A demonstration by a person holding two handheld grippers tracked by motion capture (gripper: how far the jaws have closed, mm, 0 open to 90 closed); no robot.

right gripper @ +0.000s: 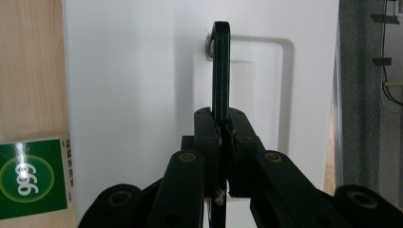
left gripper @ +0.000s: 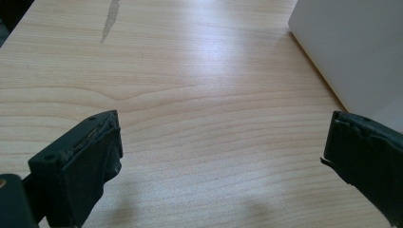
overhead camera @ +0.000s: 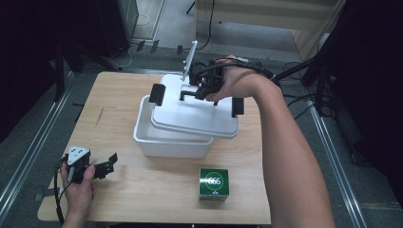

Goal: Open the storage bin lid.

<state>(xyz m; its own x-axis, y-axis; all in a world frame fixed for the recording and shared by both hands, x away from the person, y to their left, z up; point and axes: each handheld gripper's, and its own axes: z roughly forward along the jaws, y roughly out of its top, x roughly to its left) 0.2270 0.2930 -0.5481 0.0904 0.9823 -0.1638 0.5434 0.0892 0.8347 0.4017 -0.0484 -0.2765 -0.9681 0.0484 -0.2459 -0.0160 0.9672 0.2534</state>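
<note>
**High view: lid held by its handle over the bin**

High view, centre of the frame: the right tool is clamped on the black handle of the white lid, which sits skewed and tilted over the white bin — not seated. The likely step is moving this lid; keep the pinch centred on the handle and the lid level, so its side latches clear the rim. The left tool rests at lower left on the counter, jaws spread wide and empty. A green box sits below the bin.
</note>
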